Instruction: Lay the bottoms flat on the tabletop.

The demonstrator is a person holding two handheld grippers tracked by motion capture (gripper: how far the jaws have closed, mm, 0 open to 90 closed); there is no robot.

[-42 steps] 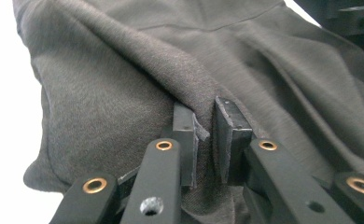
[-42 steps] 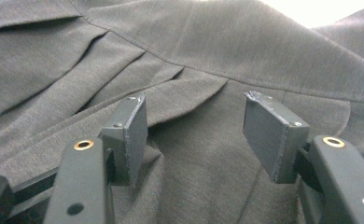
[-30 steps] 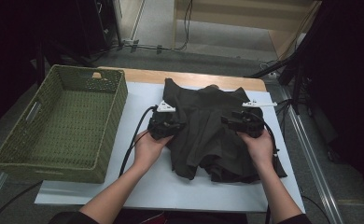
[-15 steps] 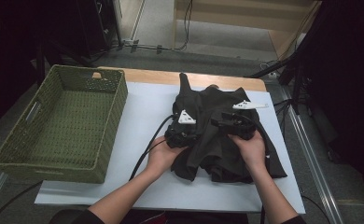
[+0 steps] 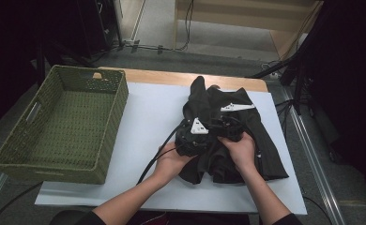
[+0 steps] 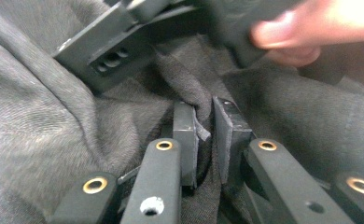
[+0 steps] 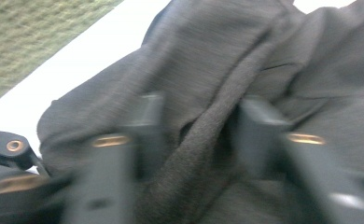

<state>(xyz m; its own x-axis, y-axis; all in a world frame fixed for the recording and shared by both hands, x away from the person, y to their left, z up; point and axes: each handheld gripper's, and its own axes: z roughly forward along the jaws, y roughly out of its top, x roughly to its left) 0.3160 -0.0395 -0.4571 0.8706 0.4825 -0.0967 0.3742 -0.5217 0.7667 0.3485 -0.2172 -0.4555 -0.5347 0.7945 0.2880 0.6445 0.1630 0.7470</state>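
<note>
My left tool (image 6: 203, 135) stays clamped on the dark garment (image 5: 237, 140) on the white-topped bench (image 5: 143, 117); my right tool (image 7: 199, 135) has just been closing around a fold, beside the green basket (image 5: 64, 126).

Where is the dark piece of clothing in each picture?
High view: the dark garment lies right of centre on the white board, under both grippers.
Left gripper view: it spreads across the frame, a fold pinched between the jaws.
Right gripper view: centre and right.
Shared landmark: the green basket.
</note>
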